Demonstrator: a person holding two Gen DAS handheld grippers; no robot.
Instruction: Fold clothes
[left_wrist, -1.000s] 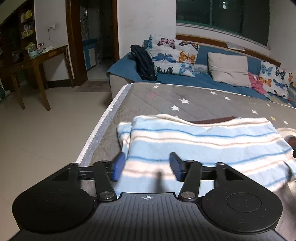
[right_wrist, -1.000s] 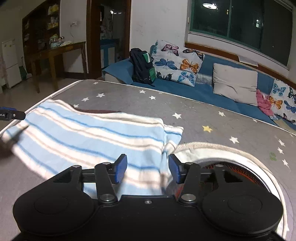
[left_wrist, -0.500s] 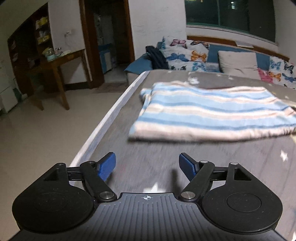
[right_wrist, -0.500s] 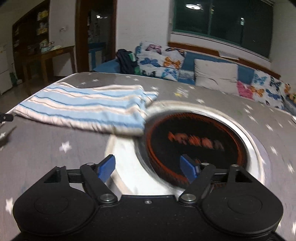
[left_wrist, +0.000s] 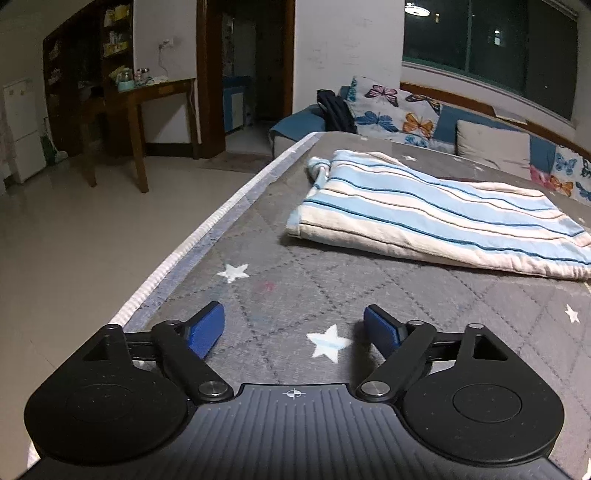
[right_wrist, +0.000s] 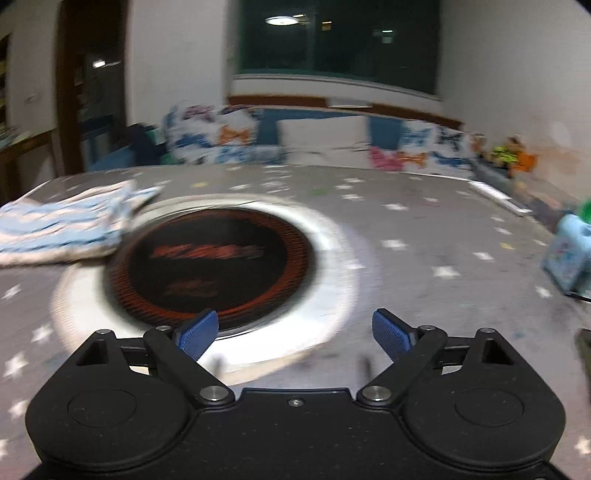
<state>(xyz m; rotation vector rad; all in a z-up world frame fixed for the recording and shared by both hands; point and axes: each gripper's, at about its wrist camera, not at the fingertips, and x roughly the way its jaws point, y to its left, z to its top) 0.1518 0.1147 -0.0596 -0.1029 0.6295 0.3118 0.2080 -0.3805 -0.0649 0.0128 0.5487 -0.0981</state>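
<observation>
A folded garment with blue, white and tan stripes (left_wrist: 424, 214) lies flat on the grey star-print mattress (left_wrist: 303, 288). In the left wrist view it rests well ahead and to the right of my left gripper (left_wrist: 293, 326), which is open and holds nothing. The right wrist view is blurred by motion; there the striped garment (right_wrist: 62, 225) sits at the far left. My right gripper (right_wrist: 295, 334) is open and empty, hovering over a round white-rimmed disc with a black and red centre (right_wrist: 210, 262).
The mattress edge (left_wrist: 177, 258) drops to a tiled floor on the left. A wooden table (left_wrist: 147, 107) stands at the back left. A blue sofa with butterfly cushions (left_wrist: 399, 110) lines the far wall. A light blue box (right_wrist: 569, 254) sits at the right.
Both grippers let go of the striped garment, opened wider and pulled back from it. The right gripper swung right, away from the garment, and now faces the round disc.
</observation>
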